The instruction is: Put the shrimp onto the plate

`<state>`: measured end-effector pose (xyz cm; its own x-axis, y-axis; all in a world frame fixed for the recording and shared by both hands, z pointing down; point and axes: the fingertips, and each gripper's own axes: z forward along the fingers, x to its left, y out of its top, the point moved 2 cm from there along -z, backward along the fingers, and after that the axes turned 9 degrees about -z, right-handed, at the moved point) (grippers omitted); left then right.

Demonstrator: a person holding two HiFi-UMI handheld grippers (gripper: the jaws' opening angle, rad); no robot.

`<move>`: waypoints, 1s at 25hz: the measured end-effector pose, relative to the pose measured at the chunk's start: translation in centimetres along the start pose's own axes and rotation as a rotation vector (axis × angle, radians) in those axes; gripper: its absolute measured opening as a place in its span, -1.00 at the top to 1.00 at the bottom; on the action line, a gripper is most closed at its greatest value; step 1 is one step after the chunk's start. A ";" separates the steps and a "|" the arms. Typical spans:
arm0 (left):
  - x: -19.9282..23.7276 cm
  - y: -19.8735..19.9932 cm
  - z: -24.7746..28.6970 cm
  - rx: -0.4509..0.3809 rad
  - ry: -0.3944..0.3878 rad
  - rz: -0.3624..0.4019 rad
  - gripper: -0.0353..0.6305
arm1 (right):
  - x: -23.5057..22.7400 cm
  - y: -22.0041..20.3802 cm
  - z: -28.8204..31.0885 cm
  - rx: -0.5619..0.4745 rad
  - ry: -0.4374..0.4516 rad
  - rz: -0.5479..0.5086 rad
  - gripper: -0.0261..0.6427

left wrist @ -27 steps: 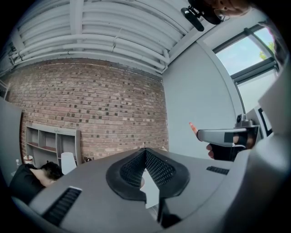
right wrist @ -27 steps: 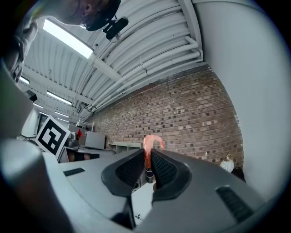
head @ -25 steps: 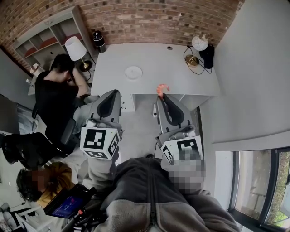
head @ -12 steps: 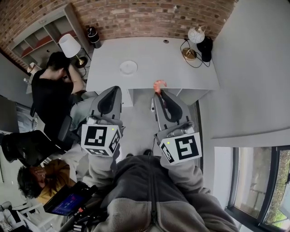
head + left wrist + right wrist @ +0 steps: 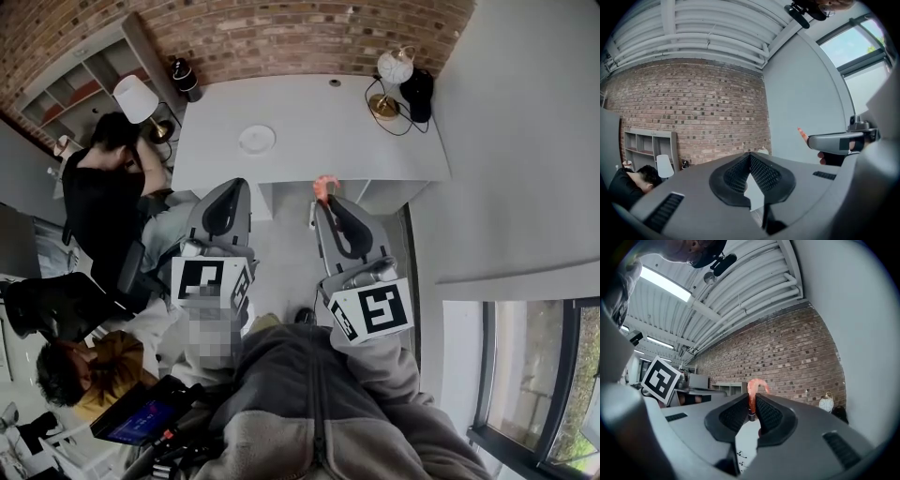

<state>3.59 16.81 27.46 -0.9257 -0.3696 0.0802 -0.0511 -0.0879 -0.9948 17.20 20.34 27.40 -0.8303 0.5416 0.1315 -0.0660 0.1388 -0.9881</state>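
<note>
1 shrimp (image 5: 755,389), pink and curled, is pinched between the jaws of my right gripper (image 5: 751,414). The jaws are nearly together, with only the shrimp's thickness between them, and its curl sticks up past the tips. In the head view the shrimp shows against the near edge of the white desk (image 5: 319,131), touching nothing but my jaws. 1 white plate (image 5: 256,139) lies on the desk top, left of the shrimp and well apart from it. My left gripper (image 5: 229,187) is beside the right one, tips pressed together, nothing between them. 2 lamps noted: shaded lamp (image 5: 134,97) by the desk's far-left corner, globe lamp (image 5: 393,67) on its far-right corner. A person in black (image 5: 98,187) sits at the desk's left end.
</note>
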 end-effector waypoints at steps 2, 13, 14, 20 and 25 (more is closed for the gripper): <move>-0.3 -0.2 0.2 0.011 -0.001 0.009 0.88 | -0.2 -0.4 -0.1 0.005 0.000 0.012 0.79; 0.4 -1.2 2.4 0.039 0.001 -0.006 0.88 | -1.1 -2.0 1.1 0.046 -0.008 0.021 0.79; 0.5 -1.2 3.0 0.037 -0.004 -0.008 0.88 | -1.4 -2.0 1.4 0.047 -0.013 0.017 0.79; 1.5 -0.7 6.2 0.016 -0.023 -0.025 0.88 | -3.4 -1.9 3.8 0.051 -0.027 -0.013 0.79; 4.1 -0.5 8.4 0.016 -0.014 -0.041 0.88 | -3.5 -2.1 7.1 0.055 -0.007 -0.026 0.79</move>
<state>2.98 7.60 28.77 -0.9178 -0.3780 0.1214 -0.0825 -0.1175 -0.9896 16.33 12.21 28.47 -0.8319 0.5323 0.1571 -0.1178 0.1073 -0.9872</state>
